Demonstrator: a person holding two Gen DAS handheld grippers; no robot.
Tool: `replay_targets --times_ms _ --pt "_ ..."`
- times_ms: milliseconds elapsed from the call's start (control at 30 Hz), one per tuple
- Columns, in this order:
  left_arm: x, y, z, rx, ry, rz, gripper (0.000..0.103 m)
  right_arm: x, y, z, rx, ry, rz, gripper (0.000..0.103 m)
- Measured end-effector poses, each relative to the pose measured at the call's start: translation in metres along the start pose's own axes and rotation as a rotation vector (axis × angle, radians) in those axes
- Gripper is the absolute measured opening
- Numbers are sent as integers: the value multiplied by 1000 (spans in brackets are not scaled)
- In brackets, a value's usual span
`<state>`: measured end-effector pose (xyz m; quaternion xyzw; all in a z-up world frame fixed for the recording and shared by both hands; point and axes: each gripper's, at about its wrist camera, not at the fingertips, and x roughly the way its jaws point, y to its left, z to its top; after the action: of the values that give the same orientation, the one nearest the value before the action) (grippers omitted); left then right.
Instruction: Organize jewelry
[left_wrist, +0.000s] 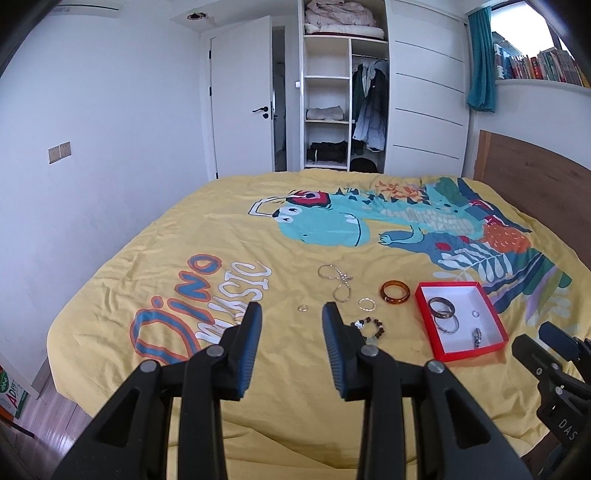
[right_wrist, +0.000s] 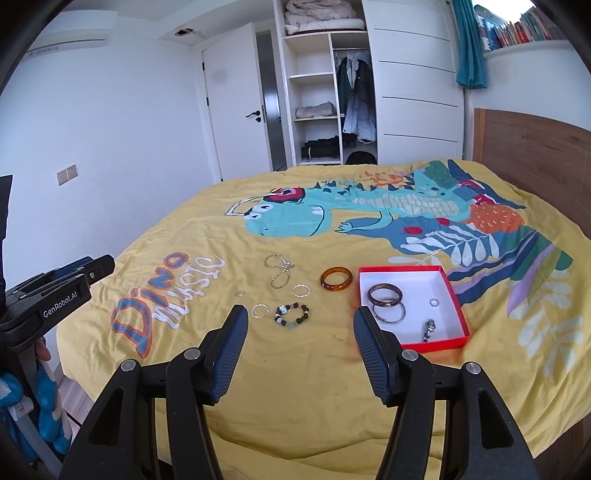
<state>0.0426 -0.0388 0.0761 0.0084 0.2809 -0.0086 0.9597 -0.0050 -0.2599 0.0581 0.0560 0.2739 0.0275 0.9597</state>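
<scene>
**A:** While both tongs are hovering over the bed (right_wrist: 295, 387) with nothing in them, which piece is actually closest? I'm guessing the beaded bracelet (right_wrist: 291, 315).

**B:** Yeah. From the right tongs (right_wrist: 299, 325) it's lying just ahead and a bit left of the gap. From the left tongs (left_wrist: 291, 321) it's sitting right beside the right-hand finger, half hiding behind it (left_wrist: 367, 328). Both pairs are standing apart, empty.

**A:** And the red box (right_wrist: 456, 295)?

**B:** It's sitting off to the right of the bracelet, right next to the right tongs, so I'd say the right hand is getting the shorter trip. The bracelet's loop is stretching left to right, so closing across its near rim looks easiest. The amber bangle (right_wrist: 336, 279) is waiting further back, just left of the box.
</scene>
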Motion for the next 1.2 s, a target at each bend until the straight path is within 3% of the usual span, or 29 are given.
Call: replay_targets --times_ms 200,300,700,1200 --pt "6 -2 -3 2 -4 1 33 17 4 -5 3 15 12 59" --pt "13 -5 -4 3 0 -1 40 29 6 -9 3 29 9 59" --pt "49 -6 -2 -7 46 -29 41 71 4 -18 12 96 19 59" --pt "87 -9 -11 -1 105 -13 41 108 0 -29 20 161 15 59"
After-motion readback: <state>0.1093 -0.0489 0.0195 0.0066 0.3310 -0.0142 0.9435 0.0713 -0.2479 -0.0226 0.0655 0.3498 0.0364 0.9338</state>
